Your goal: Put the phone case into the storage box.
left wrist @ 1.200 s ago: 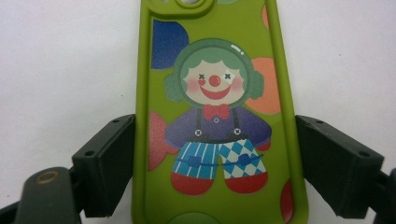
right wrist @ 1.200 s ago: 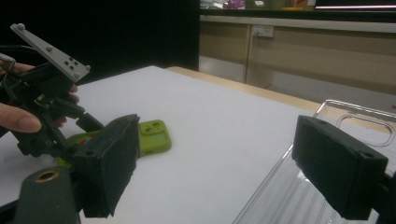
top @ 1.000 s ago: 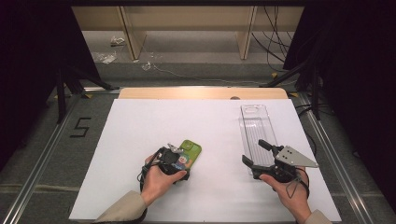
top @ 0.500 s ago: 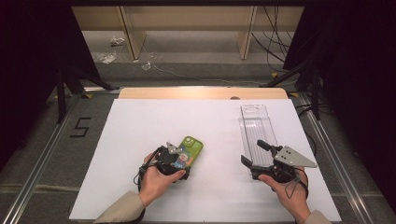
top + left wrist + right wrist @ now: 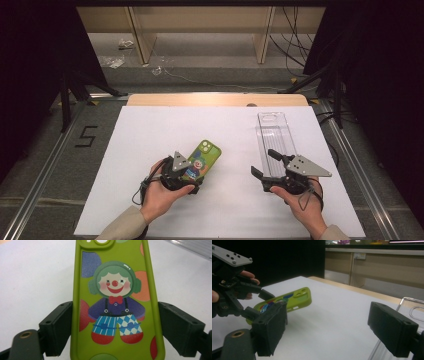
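Left gripper (image 5: 186, 176) jaws clamp the green phone case (image 5: 202, 160), camera end pointing away, tilted upward; right gripper (image 5: 272, 167) jaws apart.

The high view is looking forward and down from above the person's side, taking in the whole white table (image 5: 150, 130) from well back. The left gripper view is looking along its jaws, very close on the green phone case (image 5: 115, 300). The right gripper view is looking low across the table, catching that same phone case (image 5: 294, 298) farther off, lifted at a tilt.
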The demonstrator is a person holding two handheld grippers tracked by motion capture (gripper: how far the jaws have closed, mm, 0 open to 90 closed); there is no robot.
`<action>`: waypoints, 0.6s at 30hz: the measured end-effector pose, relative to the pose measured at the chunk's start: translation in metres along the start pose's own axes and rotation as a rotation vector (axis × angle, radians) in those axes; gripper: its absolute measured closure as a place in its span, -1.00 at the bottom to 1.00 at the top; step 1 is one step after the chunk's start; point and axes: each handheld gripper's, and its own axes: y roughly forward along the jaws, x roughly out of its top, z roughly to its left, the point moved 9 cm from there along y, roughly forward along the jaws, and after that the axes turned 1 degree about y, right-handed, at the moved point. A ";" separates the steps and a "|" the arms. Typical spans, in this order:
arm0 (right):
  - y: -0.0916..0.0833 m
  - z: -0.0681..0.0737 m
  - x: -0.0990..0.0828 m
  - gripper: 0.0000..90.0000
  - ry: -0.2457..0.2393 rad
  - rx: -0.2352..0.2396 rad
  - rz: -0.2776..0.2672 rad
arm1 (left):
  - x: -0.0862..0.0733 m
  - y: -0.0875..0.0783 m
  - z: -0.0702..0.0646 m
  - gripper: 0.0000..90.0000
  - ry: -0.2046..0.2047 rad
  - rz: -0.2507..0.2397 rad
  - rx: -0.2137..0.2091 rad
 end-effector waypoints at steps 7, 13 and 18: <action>0.011 0.009 0.005 -0.62 0.009 0.020 -0.002 | 0.000 -0.006 -0.003 -0.64 0.042 -0.033 -0.027; 0.025 0.019 0.008 -0.62 0.009 0.044 0.010 | -0.001 -0.010 -0.005 -0.64 0.070 -0.058 -0.043; 0.039 0.027 0.010 -0.62 0.017 0.069 0.019 | 0.001 -0.014 -0.006 -0.64 0.084 -0.082 -0.045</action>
